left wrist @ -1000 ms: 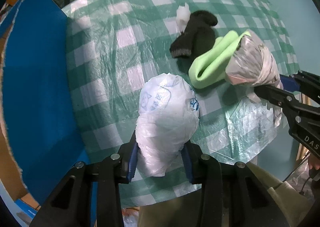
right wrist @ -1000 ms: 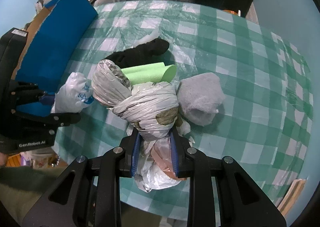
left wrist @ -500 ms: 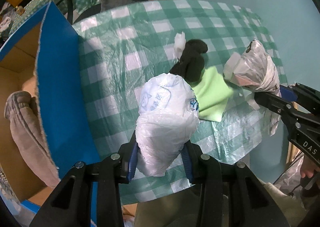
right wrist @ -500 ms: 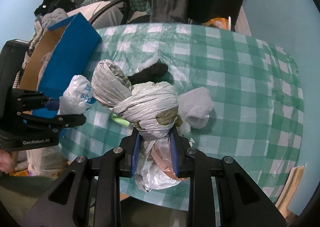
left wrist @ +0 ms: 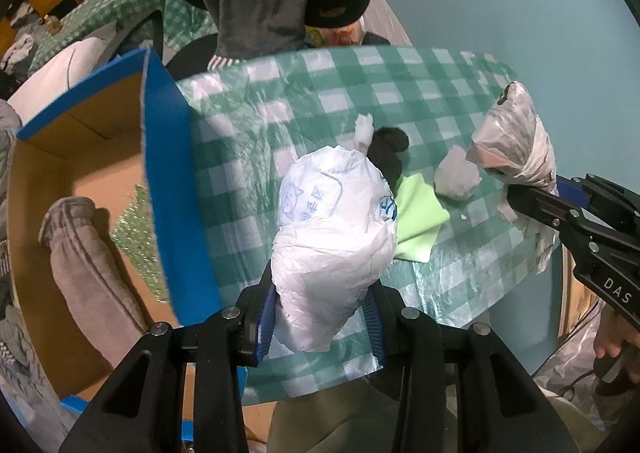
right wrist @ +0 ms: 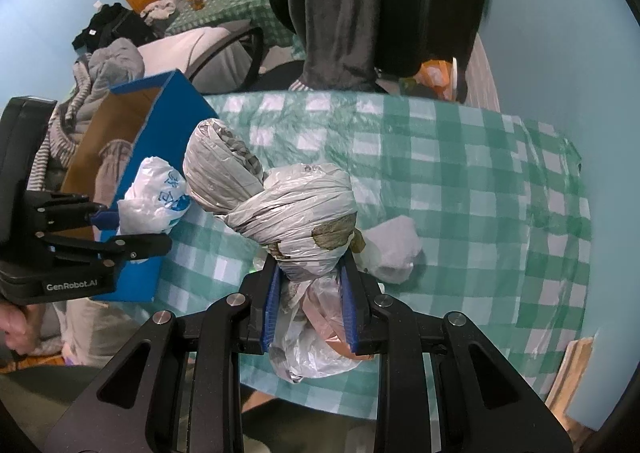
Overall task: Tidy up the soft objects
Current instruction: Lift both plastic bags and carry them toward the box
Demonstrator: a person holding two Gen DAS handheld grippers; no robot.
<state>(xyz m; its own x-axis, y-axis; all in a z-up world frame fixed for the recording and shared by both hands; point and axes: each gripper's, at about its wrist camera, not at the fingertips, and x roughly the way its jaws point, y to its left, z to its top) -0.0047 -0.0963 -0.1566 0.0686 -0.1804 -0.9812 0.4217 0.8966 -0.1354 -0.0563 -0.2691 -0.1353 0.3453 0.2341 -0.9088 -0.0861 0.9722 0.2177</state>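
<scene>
My left gripper (left wrist: 322,319) is shut on a white plastic bag with blue print (left wrist: 334,229) and holds it above the table's near edge, beside the blue cardboard box (left wrist: 168,181). My right gripper (right wrist: 310,297) is shut on a knotted grey plastic bag (right wrist: 288,209) held above the table. Each gripper shows in the other view: the left gripper (right wrist: 120,231) with the white bag (right wrist: 156,197), and the right gripper (left wrist: 560,205) with the grey bag (left wrist: 516,149). On the green checked tablecloth (left wrist: 420,93) lie a black sock (left wrist: 388,153), a light green cloth (left wrist: 418,219) and a grey-white soft lump (left wrist: 456,177).
The open box holds a brownish grey garment (left wrist: 88,261) and a strip of green tinsel (left wrist: 138,237). A chair draped with dark clothes (right wrist: 352,5) stands behind the table. More clothes are piled at the far left (right wrist: 108,65). A small white wad (left wrist: 363,129) lies by the sock.
Both grippers have risen and pulled back with their bags. The left view has swung left, so the open inside of the box now shows.
</scene>
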